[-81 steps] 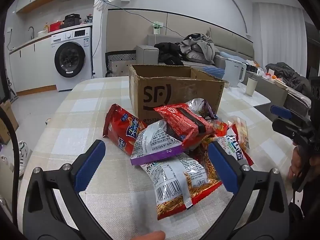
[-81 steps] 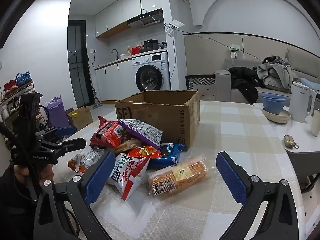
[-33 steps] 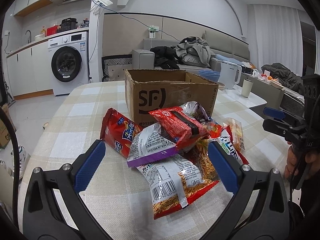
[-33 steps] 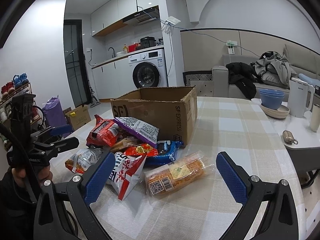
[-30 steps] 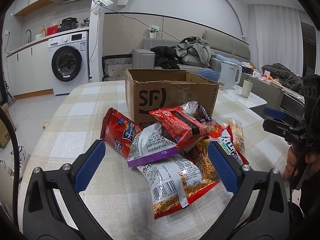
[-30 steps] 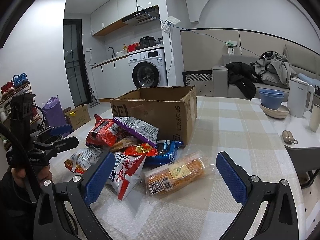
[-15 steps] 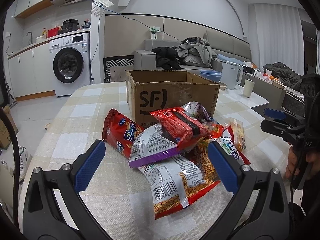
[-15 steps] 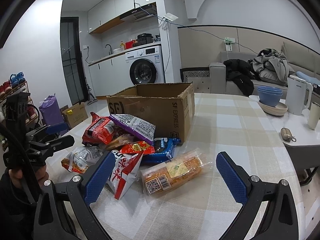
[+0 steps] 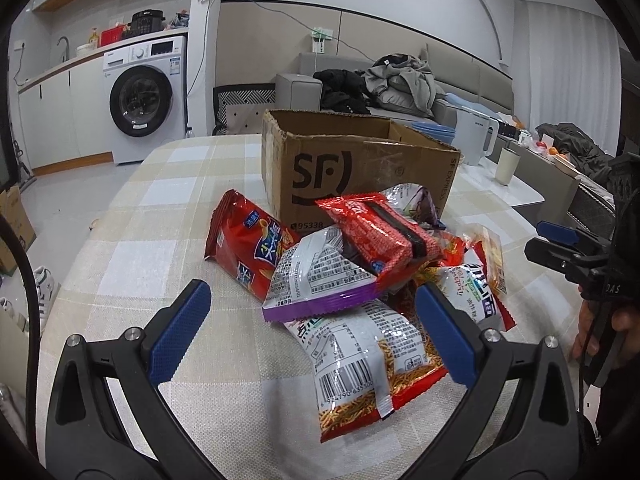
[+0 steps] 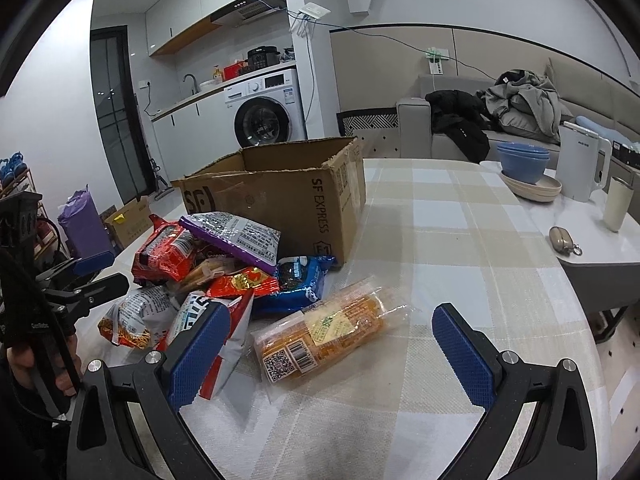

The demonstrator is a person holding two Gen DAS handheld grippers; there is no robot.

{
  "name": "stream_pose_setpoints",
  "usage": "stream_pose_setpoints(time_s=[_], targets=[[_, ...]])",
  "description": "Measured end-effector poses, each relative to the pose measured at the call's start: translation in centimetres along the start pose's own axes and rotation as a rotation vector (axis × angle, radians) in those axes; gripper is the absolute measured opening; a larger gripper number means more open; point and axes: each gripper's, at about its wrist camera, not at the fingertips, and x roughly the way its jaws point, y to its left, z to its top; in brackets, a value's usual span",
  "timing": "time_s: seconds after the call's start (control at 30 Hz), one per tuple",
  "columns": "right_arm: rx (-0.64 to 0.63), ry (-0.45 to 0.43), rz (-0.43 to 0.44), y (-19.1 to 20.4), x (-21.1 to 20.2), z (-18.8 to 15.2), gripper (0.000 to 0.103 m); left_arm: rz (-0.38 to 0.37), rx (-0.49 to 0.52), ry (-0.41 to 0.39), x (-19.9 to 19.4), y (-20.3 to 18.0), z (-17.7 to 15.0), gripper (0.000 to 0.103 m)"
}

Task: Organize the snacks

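Observation:
A heap of snack bags lies in front of an open cardboard box (image 9: 360, 164) (image 10: 288, 196) on the checked tablecloth. In the left wrist view the nearest are a white-and-red bag of sticks (image 9: 360, 356), a purple-edged bag (image 9: 320, 284) and a red bag (image 9: 248, 244). My left gripper (image 9: 312, 340) hovers open just short of the heap, holding nothing. In the right wrist view a clear orange pack (image 10: 324, 336) lies nearest, with a blue bag (image 10: 300, 280) behind it. My right gripper (image 10: 332, 356) is open and empty above the orange pack.
A side table at the right carries a white kettle (image 10: 580, 168), blue bowls (image 10: 524, 164), a cup (image 10: 618, 208) and a small pouch (image 10: 562, 240). The tablecloth (image 10: 440, 248) right of the box is bare. A washing machine (image 9: 144, 100) and a sofa with clothes stand behind.
Both grippers have drifted slightly nearer the heap and stayed open. No snack has moved.

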Motion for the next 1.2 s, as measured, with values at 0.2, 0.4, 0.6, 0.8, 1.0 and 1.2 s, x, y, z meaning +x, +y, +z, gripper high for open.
stream_pose_setpoints(time_s=[0.2,0.4,0.6,0.8,1.0,1.2], targets=[[0.003,0.013,-0.036,-0.1,0.3,0.0,0.103,0.007,-0.056,0.029,1.1,1.4,0.1,0.102],[0.003,0.073,-0.069,-0.2,1.7,0.1,0.103,-0.003,-0.074,0.059,1.9,1.8,0.1,0.102],[0.021,0.123,-0.091,-0.5,3.2,0.3,0.103,0.025,-0.039,0.073,2.2,1.0,0.2,0.102],[0.04,0.146,-0.046,-1.0,3.9,0.3,0.103,0.037,0.001,0.079,2.6,0.5,0.3,0.102],[0.018,0.181,-0.035,-0.7,4.8,0.2,0.103,0.025,0.026,0.093,3.1,0.2,0.4,0.102],[0.099,0.243,-0.02,-1.1,6.4,0.4,0.103,0.006,0.055,0.098,3.0,-0.3,0.2,0.102]])
